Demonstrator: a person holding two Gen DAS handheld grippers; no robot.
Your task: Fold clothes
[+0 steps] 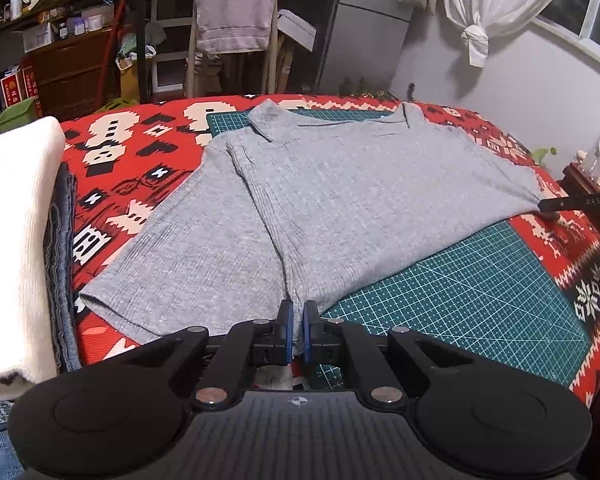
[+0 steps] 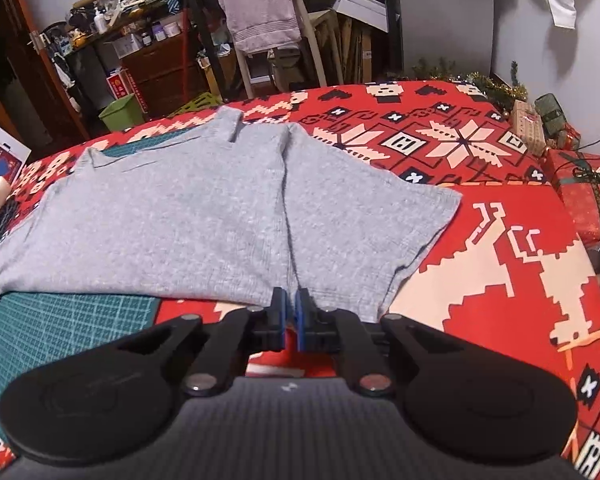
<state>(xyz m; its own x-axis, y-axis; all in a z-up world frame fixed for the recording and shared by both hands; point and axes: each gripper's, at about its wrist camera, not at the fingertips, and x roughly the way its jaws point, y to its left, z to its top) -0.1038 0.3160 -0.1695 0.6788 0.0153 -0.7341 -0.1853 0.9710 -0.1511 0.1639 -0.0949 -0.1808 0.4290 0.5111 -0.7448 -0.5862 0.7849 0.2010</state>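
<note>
At the far left a folded stack [image 1: 24,240] of white and blue cloth sits at the edge of the red patterned blanket [image 1: 112,152]; just right of it the grey knit shirt [image 1: 320,200] lies spread flat, collar away from me, partly on the blanket and partly on the green cutting mat [image 1: 480,292]. My left gripper [image 1: 298,316] has its jaws pressed together on the hem where the left sleeve meets the body; a pinch of grey cloth shows between the blue pads. Further right, my right gripper [image 2: 291,304] is likewise clamped on the near hem at the other sleeve seam. I judge the shirt light, limp and a little stretchy; it will sag between my two holds and drag on the blanket rather than slide; nothing fragile. The ribbed hem and seams look the firmest places to hold, so I would keep both pinches deep and the edge taut between them when lifting for a fold.
</note>
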